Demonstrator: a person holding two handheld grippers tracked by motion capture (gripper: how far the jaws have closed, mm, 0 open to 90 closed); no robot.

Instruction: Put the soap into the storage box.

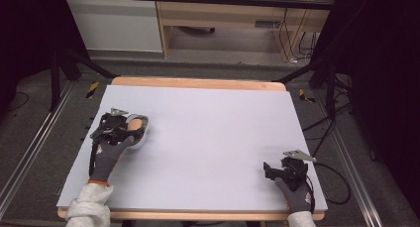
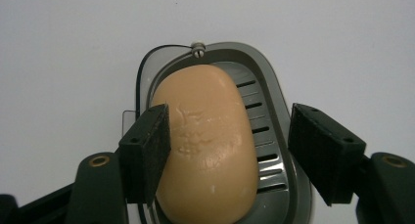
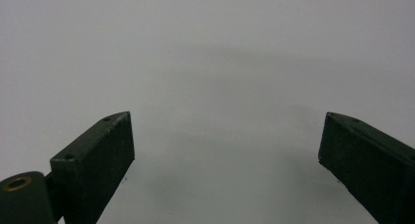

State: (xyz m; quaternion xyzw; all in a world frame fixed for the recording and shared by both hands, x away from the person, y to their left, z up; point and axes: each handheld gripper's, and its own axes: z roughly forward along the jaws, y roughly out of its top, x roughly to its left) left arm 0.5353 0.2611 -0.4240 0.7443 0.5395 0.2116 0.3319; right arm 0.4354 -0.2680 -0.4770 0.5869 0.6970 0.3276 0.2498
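High view. I see the soap dish (image 1: pixel 139 133) at the left of the frame, near the left edge of the grey table (image 1: pixel 208 138), with the tan soap bar (image 1: pixel 135 123) lying in it. My left gripper (image 1: pixel 130 132) sits directly over the dish; my right gripper (image 1: pixel 268 170) rests in the lower right, well apart, close to the table's near edge. The middle and far part of the surface lie bare between them.

Left gripper view. The soap dish (image 2: pixel 274 87) is a dark oval tray with a slotted floor, and the soap bar (image 2: pixel 205 145) fills its left part, leaving the slots uncovered at right of centre. The jaws stand spread: the left pad touches or nearly touches the bar's side, while the right pad stands off over the dish rim, so the left gripper (image 2: pixel 230 150) is released around the bar, not clamping it.

Right gripper view. The right gripper (image 3: pixel 225 150) is spread wide over bare table (image 3: pixel 215 62), grasping nothing.
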